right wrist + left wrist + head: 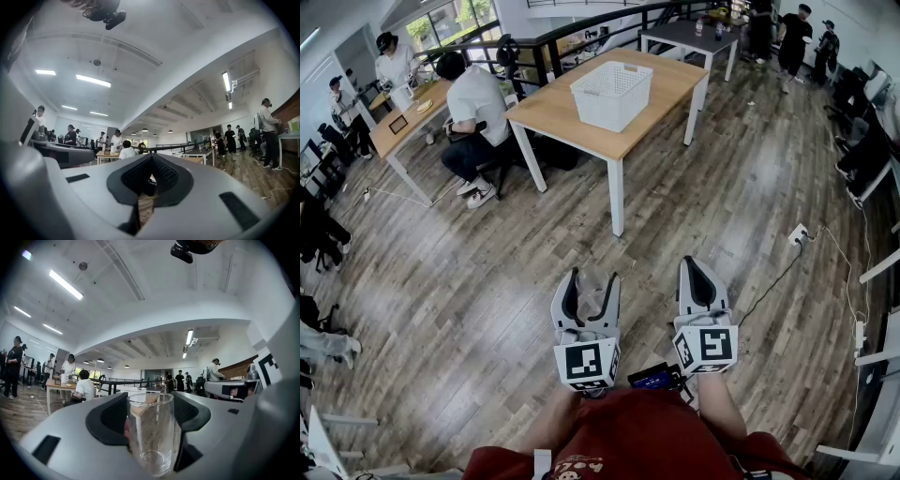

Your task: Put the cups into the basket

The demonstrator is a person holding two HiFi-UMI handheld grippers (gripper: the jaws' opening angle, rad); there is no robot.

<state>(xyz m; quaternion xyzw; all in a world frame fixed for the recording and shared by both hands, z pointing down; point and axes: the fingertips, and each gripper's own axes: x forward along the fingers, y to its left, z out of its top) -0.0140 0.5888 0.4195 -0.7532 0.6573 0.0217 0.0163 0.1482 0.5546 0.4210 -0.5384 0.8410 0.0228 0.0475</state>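
A clear glass cup stands upright between the dark pads of my left gripper, which is shut on it with the jaws spread wide. In the head view the left gripper hangs low over the wooden floor, close to my body; the glass hardly shows there. Beside it, my right gripper is shut with its tips together and nothing between them, as the right gripper view also shows. The white plastic basket sits on a wooden table several steps ahead.
A person sits at the near table's left side, by another table. A dark table and standing people are farther back. A power strip with a cable lies on the floor at right, near office chairs.
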